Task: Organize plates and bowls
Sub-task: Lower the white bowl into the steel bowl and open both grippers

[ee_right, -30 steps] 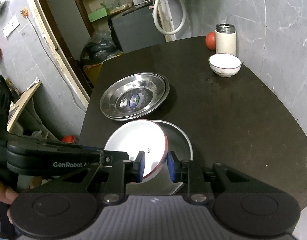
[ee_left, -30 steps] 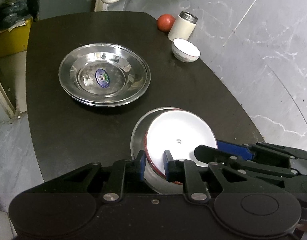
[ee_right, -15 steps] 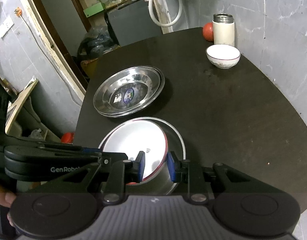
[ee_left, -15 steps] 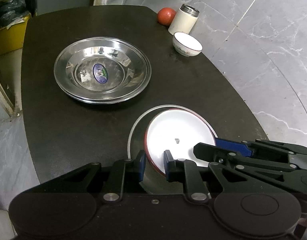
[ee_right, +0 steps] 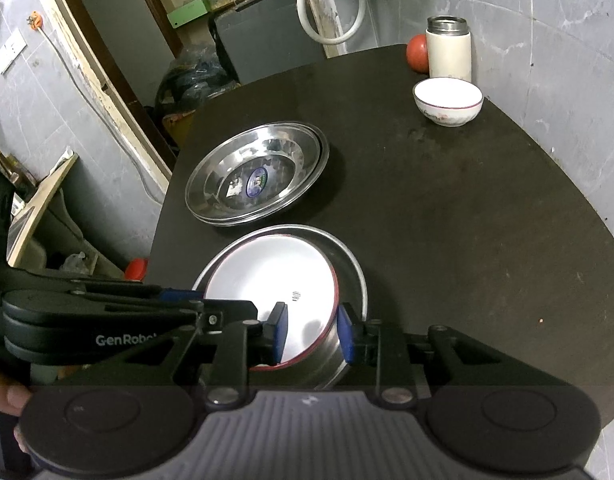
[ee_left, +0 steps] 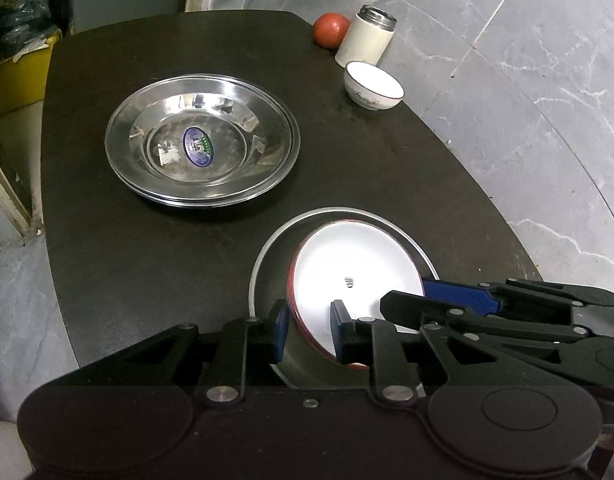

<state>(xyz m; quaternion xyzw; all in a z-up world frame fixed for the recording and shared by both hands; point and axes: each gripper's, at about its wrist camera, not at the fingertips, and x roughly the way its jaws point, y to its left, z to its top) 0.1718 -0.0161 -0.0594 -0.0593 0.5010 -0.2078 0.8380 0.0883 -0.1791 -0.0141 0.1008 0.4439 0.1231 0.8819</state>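
A round steel pan (ee_left: pixel 267 248) (ee_right: pixel 355 264) sits near the front edge of the dark table (ee_left: pixel 387 168), with a white red-rimmed plate (ee_left: pixel 355 272) (ee_right: pixel 267 276) lying tilted inside it. My left gripper (ee_left: pixel 310 332) straddles the pan's near-left wall, one pad outside the pan and one on the plate. My right gripper (ee_right: pixel 312 334) clamps the opposite side the same way. Both jaws stand narrow around the wall and the plate's rim. Two stacked steel plates (ee_left: pixel 227 112) (ee_right: pixel 259 176) lie further back, and a small white bowl (ee_left: pixel 373 84) (ee_right: pixel 447 102) stands at the far right.
A cream flask (ee_left: pixel 365 38) (ee_right: pixel 449 50) and a red ball-like fruit (ee_left: pixel 330 30) (ee_right: pixel 417 54) stand behind the bowl by the tiled wall. The table's right half (ee_right: pixel 447 220) is bare. A person's hand (ee_right: pixel 7 396) shows at the left edge.
The pan with the plate has come down from a tilted, lifted pose and now lies flatter on the table. Both pairs of jaws stand slightly wider than before.
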